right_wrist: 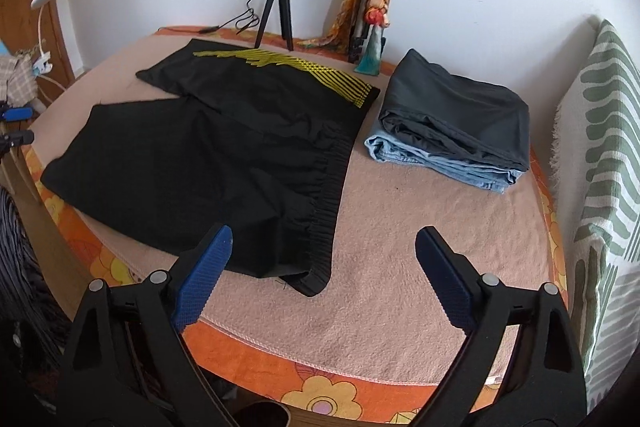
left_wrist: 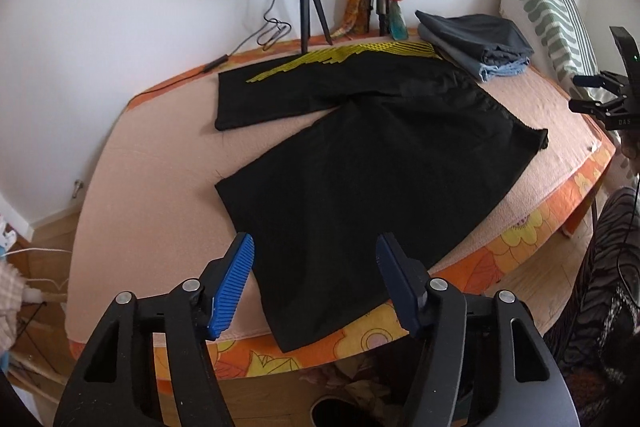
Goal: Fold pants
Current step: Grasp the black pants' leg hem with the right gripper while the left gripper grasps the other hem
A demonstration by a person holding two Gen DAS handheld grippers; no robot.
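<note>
Left wrist view only: the right hand-held gripper [left_wrist: 588,93] at the far right edge, beyond the waistband end; one leg hem hanging over the near flowered edge of the peach-blanketed surface [left_wrist: 152,187].
Right wrist view only: the ribbed elastic waistband [right_wrist: 326,203] up close; the left hand-held gripper's blue pads tiny at the far left edge.
Black pants with yellow striped print [left_wrist: 360,155]: spread flat on the surface, legs apart in a V.
Stack of folded grey and light-blue clothes [right_wrist: 452,123]: just beside the waistband.
Left hand-held gripper [left_wrist: 314,283]: poised above the near leg hem, jaws wide apart, released, holding nothing.
Right hand-held gripper, own view [right_wrist: 324,259]: above the waistband corner, jaws spread wide, empty.
</note>
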